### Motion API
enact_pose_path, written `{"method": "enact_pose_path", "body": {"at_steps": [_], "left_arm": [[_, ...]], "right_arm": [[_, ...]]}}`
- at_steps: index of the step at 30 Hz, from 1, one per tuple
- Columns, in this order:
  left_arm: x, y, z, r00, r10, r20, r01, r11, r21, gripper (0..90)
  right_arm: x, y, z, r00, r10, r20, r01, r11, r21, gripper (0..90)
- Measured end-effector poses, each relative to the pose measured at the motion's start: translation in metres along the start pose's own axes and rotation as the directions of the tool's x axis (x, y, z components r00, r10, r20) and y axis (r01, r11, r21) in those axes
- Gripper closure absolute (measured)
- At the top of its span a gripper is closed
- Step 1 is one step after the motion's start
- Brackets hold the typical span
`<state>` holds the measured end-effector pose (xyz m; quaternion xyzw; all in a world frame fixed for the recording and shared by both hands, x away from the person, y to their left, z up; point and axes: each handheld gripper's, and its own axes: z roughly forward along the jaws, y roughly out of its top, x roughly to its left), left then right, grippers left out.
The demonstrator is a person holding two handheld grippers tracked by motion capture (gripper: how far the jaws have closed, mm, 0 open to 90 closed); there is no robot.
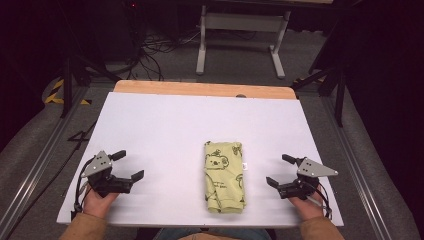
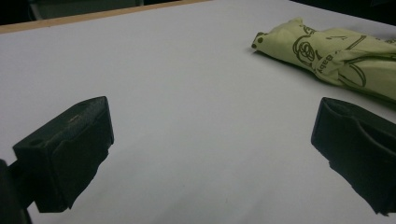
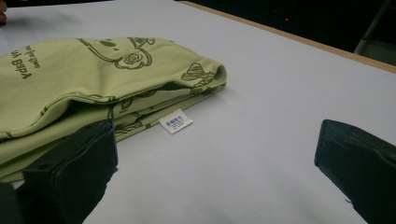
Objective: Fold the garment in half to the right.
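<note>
From the high view I have the green garment [image 1: 224,176] lying folded into a narrow, tidy rectangle near the front edge of the white table [image 1: 165,125], roughly midway between my two tools and touching neither; the koala print faces up, and a small white care label [image 1: 244,166] pokes out from its right-hand edge; the same label [image 3: 175,121] sits just beyond my right tool's near jaw in the right gripper view, where the stacked layers of the fold show plainly along the garment's side [image 3: 93,79]. My left gripper [image 1: 128,165] rests well to the left of the cloth with its jaws spread wide and nothing between them; in the left gripper view I see bare table between the jaws and the garment [image 2: 341,56] off to the upper right, clear of both. My right gripper [image 1: 277,170] is likewise gaping and empty, parked near the cloth's right edge but apart from it. I judge the folding to be essentially done; the bundle looks compact and squared, and both tools stand off from it; what could remain, as far as I can tell, is at most a final tidy of the slightly rumpled bottom hem, or moving the bundle elsewhere.
</note>
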<state>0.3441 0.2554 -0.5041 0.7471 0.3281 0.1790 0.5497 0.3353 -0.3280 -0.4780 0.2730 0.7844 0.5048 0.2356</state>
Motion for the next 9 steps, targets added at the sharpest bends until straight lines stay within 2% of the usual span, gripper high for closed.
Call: {"method": "enact_pose_path", "body": {"at_steps": [2, 4, 7, 9], "left_arm": [[-0.0012, 0.0005, 0.0001, 0.9999, 0.016, -0.007, -0.016, 0.9999, 0.006, 0.1], [-0.0049, 0.0020, -0.0017, 0.9981, 0.046, -0.040, -0.046, 0.9989, -0.004, 0.1], [-0.0048, 0.0025, -0.0016, 0.9981, 0.043, -0.044, -0.043, 0.9991, 0.001, 0.1], [-0.0030, 0.0025, -0.0015, 0.9992, 0.017, -0.037, -0.017, 0.9998, 0.010, 0.1]], "right_arm": [[0.0008, 0.0002, -0.0002, 1.0000, -0.003, -0.002, 0.003, 1.000, 0.000, 0.1], [0.0012, -0.0001, -0.0014, 1.0000, 0.004, 0.006, -0.004, 1.000, -0.002, 0.1], [0.0007, -0.0001, -0.0022, 0.9999, 0.010, 0.003, -0.010, 1.000, -0.008, 0.1], [0.0008, 0.0000, -0.0025, 0.9999, 0.010, 0.002, -0.010, 1.000, -0.011, 0.1]]}}
